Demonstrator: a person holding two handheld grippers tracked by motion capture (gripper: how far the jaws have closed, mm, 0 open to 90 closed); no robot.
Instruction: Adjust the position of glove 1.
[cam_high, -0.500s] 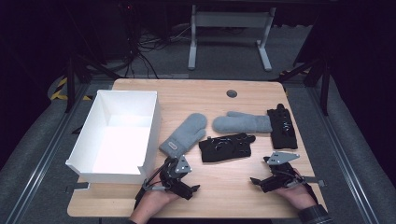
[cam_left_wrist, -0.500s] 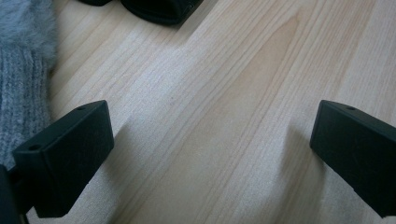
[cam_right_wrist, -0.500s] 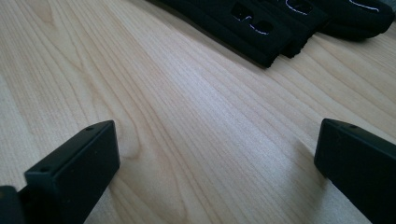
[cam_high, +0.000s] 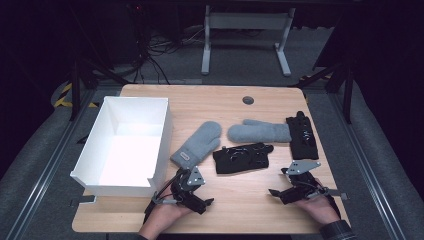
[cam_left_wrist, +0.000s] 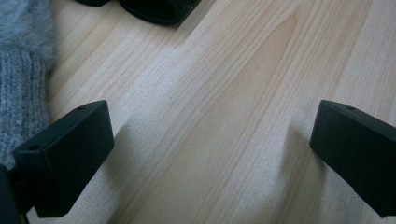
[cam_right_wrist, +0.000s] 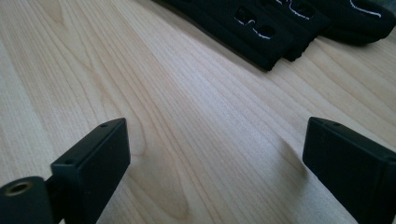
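Observation:
Two grey mittens lie on the wooden table: one slanted by the box, the other lying flat at mid-right. A black glove lies in the middle and another black glove at the right. My left gripper rests low near the front edge, just below the slanted mitten, open over bare wood; the mitten's knit cuff is at its left. My right gripper sits open at the front right, with a black glove ahead of its jaws.
A white open box stands at the table's left. A small round grommet sits near the far edge. Metal desk legs and cables lie on the dark floor beyond. Bare wood stretches between the two grippers.

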